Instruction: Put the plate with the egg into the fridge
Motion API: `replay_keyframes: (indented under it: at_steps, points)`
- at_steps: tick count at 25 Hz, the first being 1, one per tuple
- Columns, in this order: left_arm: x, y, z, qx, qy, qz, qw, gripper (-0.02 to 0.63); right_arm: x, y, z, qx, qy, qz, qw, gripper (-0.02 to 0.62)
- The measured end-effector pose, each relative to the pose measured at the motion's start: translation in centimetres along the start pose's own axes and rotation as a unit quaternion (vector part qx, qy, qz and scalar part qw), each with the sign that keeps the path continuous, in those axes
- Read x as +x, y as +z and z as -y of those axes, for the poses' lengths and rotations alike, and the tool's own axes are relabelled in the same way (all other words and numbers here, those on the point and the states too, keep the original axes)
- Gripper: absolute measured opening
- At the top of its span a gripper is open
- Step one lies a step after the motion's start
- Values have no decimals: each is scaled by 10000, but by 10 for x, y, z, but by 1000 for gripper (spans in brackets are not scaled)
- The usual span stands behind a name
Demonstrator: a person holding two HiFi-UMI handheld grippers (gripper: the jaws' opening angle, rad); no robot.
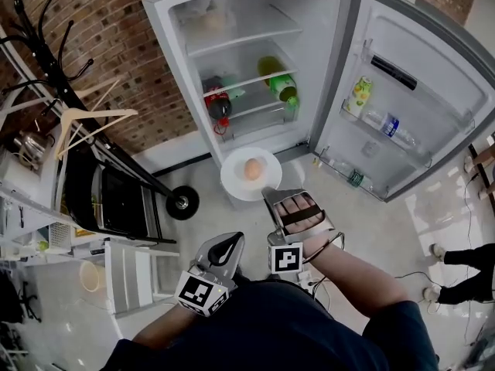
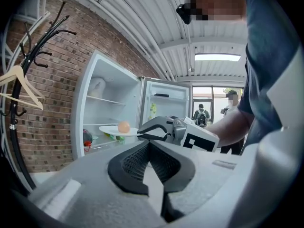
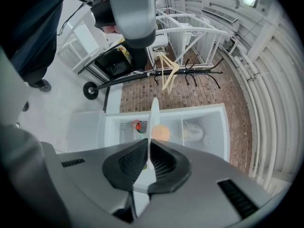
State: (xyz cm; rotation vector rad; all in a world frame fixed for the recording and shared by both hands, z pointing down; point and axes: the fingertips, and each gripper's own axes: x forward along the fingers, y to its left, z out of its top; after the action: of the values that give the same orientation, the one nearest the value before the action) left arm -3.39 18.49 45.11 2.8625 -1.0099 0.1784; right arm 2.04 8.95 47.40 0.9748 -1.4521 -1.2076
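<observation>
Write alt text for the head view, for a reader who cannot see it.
The right gripper holds a round white plate carrying a brown egg by its rim, in front of an open white fridge. Bottles sit on its shelves and in its door racks. The left gripper hangs lower, shut and empty.

The right claw (image 1: 272, 195) reaches forward on an outstretched bare forearm (image 1: 352, 273), its jaws clamped on the near rim of the plate (image 1: 238, 182). The left claw (image 1: 230, 242) sits lower and closer to the body, jaws together with nothing between them.
</observation>
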Motion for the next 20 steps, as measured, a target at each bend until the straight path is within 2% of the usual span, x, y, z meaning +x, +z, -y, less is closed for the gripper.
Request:
replay_keyframes:
  at_steps: [4, 8, 20]
  points:
    - [12, 2, -14, -37, -16, 17, 10000, -8, 18, -3, 5, -68, -76, 16, 9999, 20]
    - [27, 6, -35, -114, -124, 64, 9998, -8, 44, -10, 5, -120, 19, -146, 9998, 20]
    - [71, 28, -133, -12, -593, 151, 9981, -8, 150, -13, 33, -176, -30, -503, 9986, 20]
